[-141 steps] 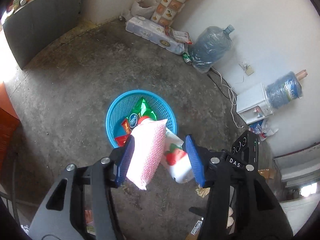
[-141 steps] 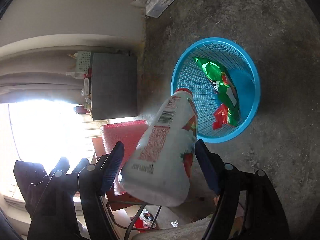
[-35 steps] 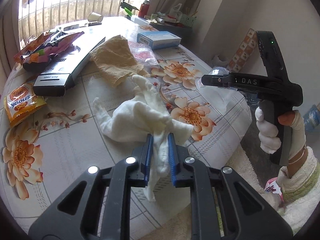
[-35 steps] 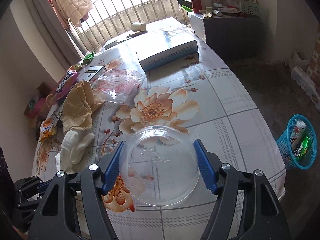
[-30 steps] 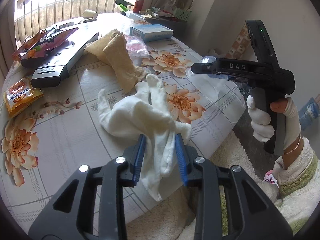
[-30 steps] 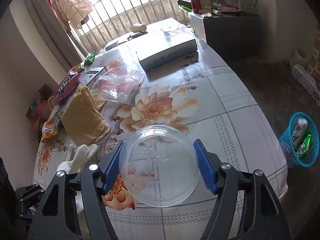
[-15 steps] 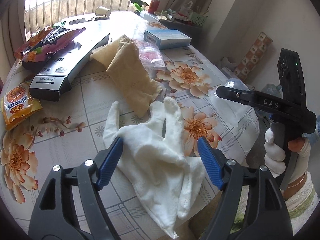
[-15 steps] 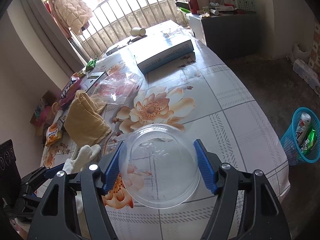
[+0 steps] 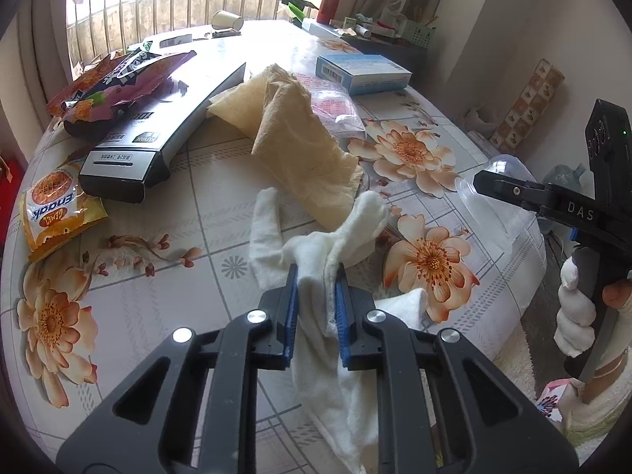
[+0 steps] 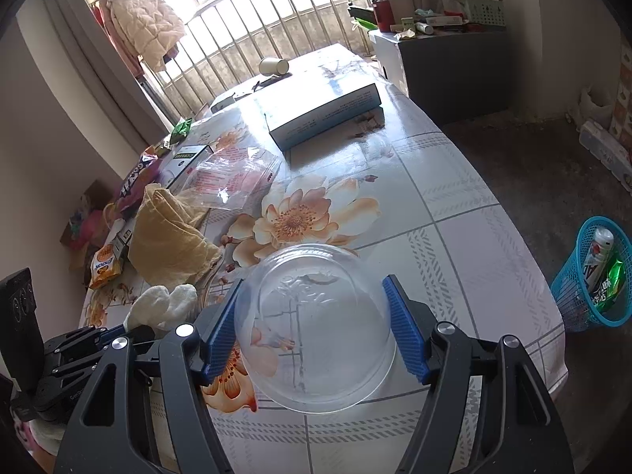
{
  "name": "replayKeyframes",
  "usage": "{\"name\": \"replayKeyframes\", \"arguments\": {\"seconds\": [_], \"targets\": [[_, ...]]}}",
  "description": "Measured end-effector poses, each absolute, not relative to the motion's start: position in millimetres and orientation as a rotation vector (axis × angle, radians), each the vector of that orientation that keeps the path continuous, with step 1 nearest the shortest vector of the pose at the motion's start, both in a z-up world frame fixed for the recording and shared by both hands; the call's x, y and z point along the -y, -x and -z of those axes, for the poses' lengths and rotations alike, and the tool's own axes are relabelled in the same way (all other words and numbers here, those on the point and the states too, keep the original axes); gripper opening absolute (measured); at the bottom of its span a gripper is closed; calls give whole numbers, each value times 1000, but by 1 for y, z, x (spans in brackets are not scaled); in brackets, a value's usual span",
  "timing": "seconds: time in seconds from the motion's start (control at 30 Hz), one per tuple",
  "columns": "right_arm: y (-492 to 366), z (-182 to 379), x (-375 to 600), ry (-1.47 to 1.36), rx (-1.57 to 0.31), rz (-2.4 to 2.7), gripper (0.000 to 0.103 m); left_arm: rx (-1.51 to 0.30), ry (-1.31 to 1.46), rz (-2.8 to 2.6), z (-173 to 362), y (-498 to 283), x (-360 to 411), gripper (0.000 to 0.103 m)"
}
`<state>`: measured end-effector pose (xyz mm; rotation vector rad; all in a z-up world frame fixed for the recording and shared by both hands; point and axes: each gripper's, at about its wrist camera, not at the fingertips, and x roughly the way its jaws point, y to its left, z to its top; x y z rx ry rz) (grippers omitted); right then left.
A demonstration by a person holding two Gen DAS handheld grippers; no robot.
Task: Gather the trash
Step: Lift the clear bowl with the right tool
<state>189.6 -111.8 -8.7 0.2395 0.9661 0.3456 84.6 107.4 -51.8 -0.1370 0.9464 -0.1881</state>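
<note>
My left gripper (image 9: 316, 300) pinches the white glove (image 9: 316, 249); my right gripper (image 10: 312, 328) clamps an empty clear plastic bowl (image 10: 316, 328); the blue basket (image 10: 584, 308) on the floor holds a bottle (image 10: 598, 256).

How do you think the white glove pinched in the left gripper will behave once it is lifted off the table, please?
The white glove will probably hang limp: its cuff already droops below the left gripper and its fingers flop onto the table. It looks light, thin cloth bunched between the closed jaws. Its trailing fingers may drag or brush the yellow cloth beside it.
</note>
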Motion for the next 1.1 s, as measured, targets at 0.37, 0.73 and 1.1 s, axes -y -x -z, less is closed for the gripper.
{"name": "replayKeyframes", "arguments": {"seconds": [0.37,0.73,1.1], "targets": [[-186,4,117,-265,-958,-340,67,-792,210,235,19,-56,-127,13],[-178,-9,111,-271,-930,-364,67,-631,289,350,-21,-34,-138,13],[-174,-26,107,-295,-900,-401,67,-792,162,392,-2,-33,-127,13]]}}
